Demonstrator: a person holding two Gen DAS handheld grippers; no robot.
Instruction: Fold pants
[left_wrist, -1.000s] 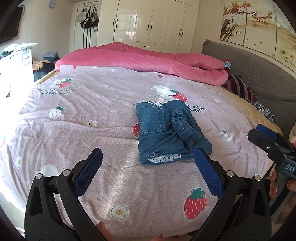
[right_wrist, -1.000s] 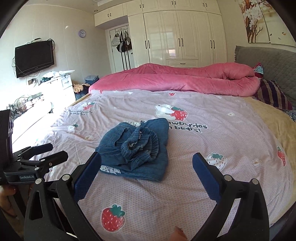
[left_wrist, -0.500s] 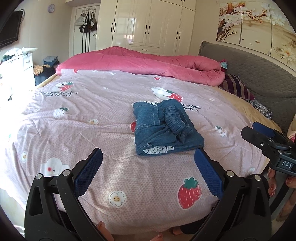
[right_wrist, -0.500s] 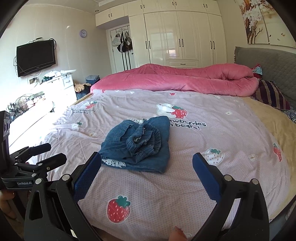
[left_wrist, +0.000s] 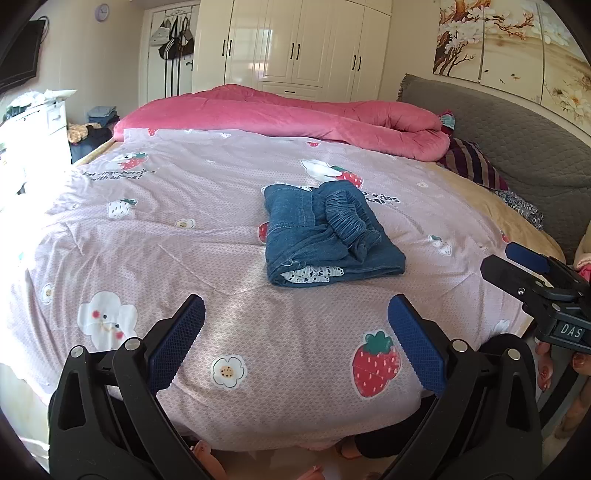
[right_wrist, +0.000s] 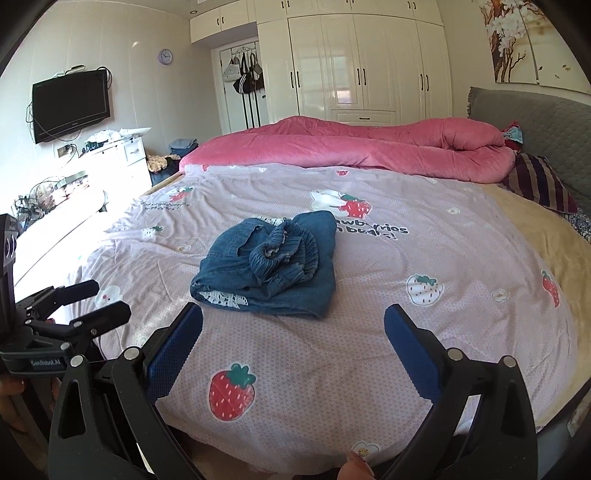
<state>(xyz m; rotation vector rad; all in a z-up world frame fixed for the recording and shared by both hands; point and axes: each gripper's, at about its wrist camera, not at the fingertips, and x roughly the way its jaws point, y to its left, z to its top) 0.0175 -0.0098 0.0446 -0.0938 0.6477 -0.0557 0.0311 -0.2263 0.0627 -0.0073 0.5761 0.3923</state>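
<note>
Lying in a compact, somewhat lumpy bundle near the middle of the bed, the denim pants look already folded, elastic waistband bunched on top; at most a little tidying seems left. Both the left gripper and right gripper hang spread wide and empty, back from the bundle. A pink duvet lies well behind; nothing blocks the way.
</note>
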